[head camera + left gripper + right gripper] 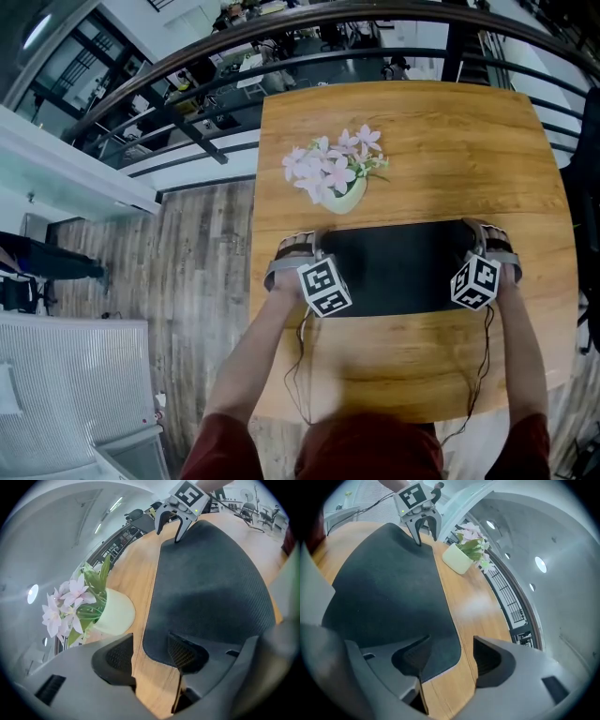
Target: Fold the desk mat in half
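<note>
Head view: the black desk mat lies across the middle of the wooden table, long side running 9 to 3 o'clock. There are 2 grippers on it, 1 at each short end. The left gripper sits at the mat's 9 o'clock end and the right gripper at 3 o'clock, both at the far corners.

In the left gripper view the jaws are spread wide. 1 pad is over the mat's rounded corner, the other over bare wood, and nothing is pinched.

The right gripper view shows the same: jaws apart, the mat's corner between them, pads not pressing on it.

At 11 o'clock from the mat's middle stands a pale green vase of pink flowers, close to the mat's far edge.
</note>
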`<move>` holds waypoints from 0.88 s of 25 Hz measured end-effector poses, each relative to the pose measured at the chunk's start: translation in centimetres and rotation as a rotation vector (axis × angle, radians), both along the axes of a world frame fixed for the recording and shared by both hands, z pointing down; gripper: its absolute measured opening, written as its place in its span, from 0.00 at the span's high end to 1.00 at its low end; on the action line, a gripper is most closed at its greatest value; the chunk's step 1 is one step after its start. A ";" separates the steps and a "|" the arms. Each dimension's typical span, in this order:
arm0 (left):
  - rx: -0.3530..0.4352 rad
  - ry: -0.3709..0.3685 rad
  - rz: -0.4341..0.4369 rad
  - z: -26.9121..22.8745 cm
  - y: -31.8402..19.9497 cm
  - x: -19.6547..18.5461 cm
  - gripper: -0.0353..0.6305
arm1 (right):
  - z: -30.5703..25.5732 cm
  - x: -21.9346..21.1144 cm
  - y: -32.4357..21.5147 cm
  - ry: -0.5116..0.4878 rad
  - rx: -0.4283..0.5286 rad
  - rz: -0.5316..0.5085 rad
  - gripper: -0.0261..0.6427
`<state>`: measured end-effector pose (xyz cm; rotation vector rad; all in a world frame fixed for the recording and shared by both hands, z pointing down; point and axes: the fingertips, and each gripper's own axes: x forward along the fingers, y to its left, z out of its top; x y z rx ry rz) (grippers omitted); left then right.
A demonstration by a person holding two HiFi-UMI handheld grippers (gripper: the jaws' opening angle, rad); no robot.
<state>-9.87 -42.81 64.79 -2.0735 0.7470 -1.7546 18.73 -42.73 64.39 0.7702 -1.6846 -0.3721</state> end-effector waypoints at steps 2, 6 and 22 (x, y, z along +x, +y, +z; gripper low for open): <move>0.013 0.012 -0.007 -0.2 0.0 -0.1 0.55 | -0.1 0.0 0.0 -0.006 0.003 0.009 0.52; 0.025 0.034 -0.024 -0.6 0.3 -0.3 0.53 | -0.5 0.0 0.4 -0.026 -0.003 0.038 0.52; 0.016 0.308 -0.229 -4.1 4.6 0.0 0.53 | -5.2 -1.2 4.7 -0.430 0.015 0.294 0.51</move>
